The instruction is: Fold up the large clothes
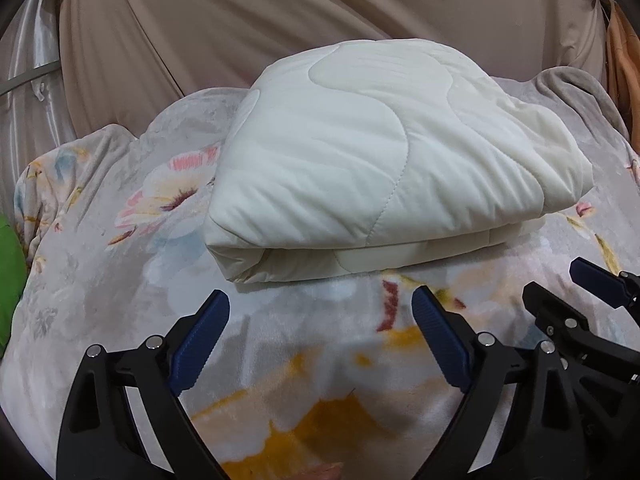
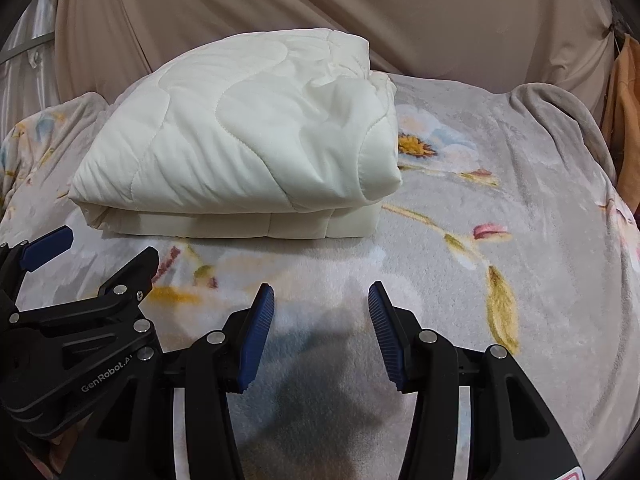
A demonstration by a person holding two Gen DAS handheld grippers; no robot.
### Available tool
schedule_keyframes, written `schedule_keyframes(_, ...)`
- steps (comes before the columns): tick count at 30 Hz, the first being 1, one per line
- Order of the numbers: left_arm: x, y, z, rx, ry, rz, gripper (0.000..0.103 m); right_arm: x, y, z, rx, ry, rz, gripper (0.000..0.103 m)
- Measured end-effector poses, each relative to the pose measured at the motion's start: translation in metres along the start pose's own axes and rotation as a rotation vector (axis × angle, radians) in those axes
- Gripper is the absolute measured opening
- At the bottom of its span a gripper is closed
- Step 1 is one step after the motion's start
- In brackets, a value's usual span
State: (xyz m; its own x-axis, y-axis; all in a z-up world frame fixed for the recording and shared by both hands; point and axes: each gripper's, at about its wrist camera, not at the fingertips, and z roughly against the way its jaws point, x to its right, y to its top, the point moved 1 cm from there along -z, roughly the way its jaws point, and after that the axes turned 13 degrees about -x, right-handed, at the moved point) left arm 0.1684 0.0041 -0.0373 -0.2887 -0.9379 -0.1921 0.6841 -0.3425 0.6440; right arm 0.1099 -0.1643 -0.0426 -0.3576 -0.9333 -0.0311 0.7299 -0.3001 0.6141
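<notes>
On the floral fleece blanket point(image 2: 500, 184) that covers the bed, the cream quilt point(image 1: 372, 160) lies folded into a thick, layered bundle, and every place below is given from that quilt. Nearer the cameras than its front edge, the left gripper point(image 1: 322, 312) hangs with its jaws spread wide and nothing between them. Just to that gripper's right, and also short of the quilt's front edge, the right gripper point(image 2: 322, 300) has its jaws about half open, equally empty. Neither touches the quilt. Behind the quilt hangs a beige curtain point(image 2: 400, 12).

The fold looks complete or nearly so, which makes disturbance the main risk. The quilt is puffy and its cover looks slick, so the top layer could slide off the lower layers if a jaw nudges the front edge. At the quilt's right end the top layer is rumpled and bulges past the layers under it; a pinch there would likely catch only 1 layer and drag the stack open. Should a further fold be meant, the bundle's thickness may exceed what half-open jaws admit, and they could push it back instead of gripping. The 2 grippers also sit close together, so a careless reach could knock them against each other.
</notes>
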Motion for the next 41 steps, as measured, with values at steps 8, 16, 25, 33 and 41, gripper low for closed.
schedule_keyframes(8,-0.0002,-0.0007,0.0013,0.012,0.0,0.0,0.089,0.0024,0.0002,0.001,0.009,0.002,0.007,0.049)
schedule_keyframes(16,-0.0008,-0.0008,0.0021,0.018,-0.001,0.0,0.089,0.003,0.0004,0.0018,0.015,0.0,0.01,0.049)
schedule_keyframes(25,-0.0012,-0.0011,0.0048,0.031,-0.002,0.0,0.087,-0.0004,-0.0005,0.0038,0.024,-0.009,0.013,0.049)
schedule_keyframes(33,-0.0015,-0.001,0.005,0.035,-0.002,-0.004,0.086,0.0005,-0.0004,0.0045,0.027,-0.013,0.015,0.049)
schedule_keyframes(41,0.0019,-0.0013,0.0066,0.044,-0.003,-0.014,0.081,-0.0002,-0.001,0.0056,0.031,-0.02,0.015,0.049)
